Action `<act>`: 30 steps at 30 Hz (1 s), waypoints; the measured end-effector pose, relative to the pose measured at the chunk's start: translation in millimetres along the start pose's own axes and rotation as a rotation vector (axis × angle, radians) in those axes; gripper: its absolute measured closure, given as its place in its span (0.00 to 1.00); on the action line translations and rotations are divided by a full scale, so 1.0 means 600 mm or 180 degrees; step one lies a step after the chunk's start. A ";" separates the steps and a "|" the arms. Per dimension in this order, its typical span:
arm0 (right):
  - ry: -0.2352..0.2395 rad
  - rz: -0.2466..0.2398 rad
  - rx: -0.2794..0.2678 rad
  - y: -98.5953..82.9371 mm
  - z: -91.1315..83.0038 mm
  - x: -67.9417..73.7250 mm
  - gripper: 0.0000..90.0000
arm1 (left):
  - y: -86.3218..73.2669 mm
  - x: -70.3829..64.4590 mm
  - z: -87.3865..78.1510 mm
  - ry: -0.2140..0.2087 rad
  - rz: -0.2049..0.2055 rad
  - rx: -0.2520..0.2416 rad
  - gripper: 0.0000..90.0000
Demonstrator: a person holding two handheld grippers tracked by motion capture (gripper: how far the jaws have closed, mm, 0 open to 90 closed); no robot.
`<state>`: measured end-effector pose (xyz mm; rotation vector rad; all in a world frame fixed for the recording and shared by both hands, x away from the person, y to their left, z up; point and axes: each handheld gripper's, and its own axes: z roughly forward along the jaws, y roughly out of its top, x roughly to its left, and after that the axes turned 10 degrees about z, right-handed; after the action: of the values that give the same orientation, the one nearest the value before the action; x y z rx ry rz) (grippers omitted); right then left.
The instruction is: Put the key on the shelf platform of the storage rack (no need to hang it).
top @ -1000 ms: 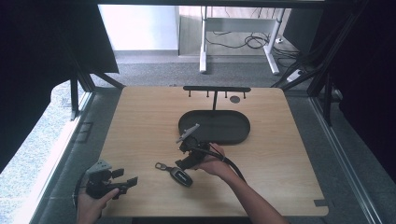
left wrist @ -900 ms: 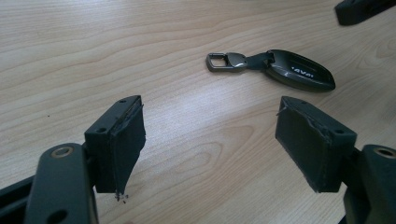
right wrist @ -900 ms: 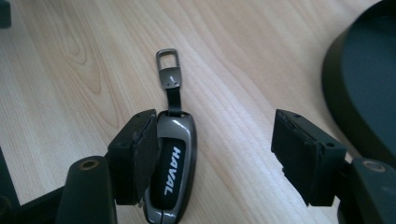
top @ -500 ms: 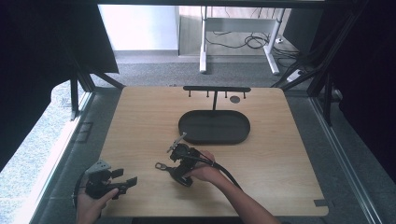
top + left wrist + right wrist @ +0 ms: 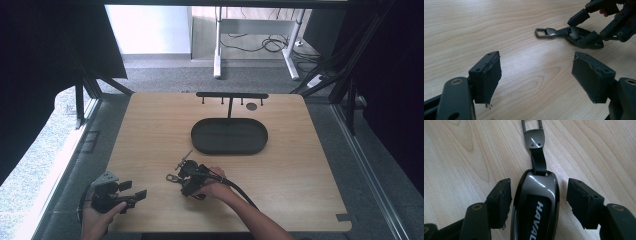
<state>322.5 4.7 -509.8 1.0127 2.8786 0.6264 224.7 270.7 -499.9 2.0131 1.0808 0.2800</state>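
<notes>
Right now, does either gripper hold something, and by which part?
Nothing is held. The right gripper is open astride the key fob; the left gripper is open over bare table.

Lighting is pretty uneven in the high view: the wooden table sits in soft, even daylight, while both upper corners and the sides drop off into near black. The floor strip at the far left looks washed out and overexposed. That view is also soft and low on detail, with a slight greenish cast. The two gripper views are much sharper; wood grain reads clearly. The key fob catches small white glare spots on its glossy shell, and only faint, diffuse shadows lie under it. The nearest gripper parts go a bit blurry at the bottom edges.
</notes>
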 end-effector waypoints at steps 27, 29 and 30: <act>0.0057 0.0038 -0.0102 -0.001 -0.008 -0.007 0.55 | -0.001 -0.001 0.003 -0.0008 0.0000 0.0012 0.27; 0.0065 0.0033 -0.0111 -0.001 -0.011 -0.008 0.55 | -0.001 0.000 0.003 -0.0008 0.0000 0.0015 0.27; 0.0113 0.0062 -0.0168 0.000 -0.021 -0.011 0.55 | -0.001 0.000 0.003 -0.0008 -0.0001 0.0016 0.27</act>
<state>325.5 -4.0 -498.7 1.0346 2.8690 0.7247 225.1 269.8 -501.2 2.0173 1.0811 0.2748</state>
